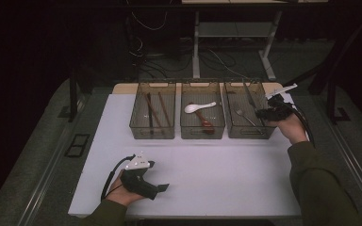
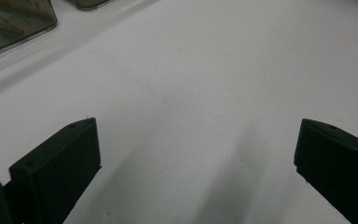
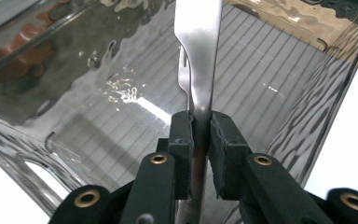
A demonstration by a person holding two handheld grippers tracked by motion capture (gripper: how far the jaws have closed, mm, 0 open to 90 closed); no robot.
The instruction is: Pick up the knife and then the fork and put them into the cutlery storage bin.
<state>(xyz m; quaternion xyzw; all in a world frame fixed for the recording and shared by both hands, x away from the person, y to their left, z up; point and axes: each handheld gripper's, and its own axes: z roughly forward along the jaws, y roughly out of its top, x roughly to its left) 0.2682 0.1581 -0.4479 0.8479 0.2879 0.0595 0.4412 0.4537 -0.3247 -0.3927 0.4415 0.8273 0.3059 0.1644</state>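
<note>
Three clear bins stand in a row at the back of the white table. The left bin holds dark chopsticks. In the middle bin lie a white spoon and a brown spoon. My right gripper reaches over the right bin and is shut on the flat handle of a metal utensil; I cannot tell its far end. A fork lies inside that bin. My left gripper rests open near the table's front left, with nothing between its jaws.
Bare white table surface lies between the bins and the front edge. Dark floor, cables and a table frame are beyond the far edge. A corner of a bin shows at the upper left of the left gripper view.
</note>
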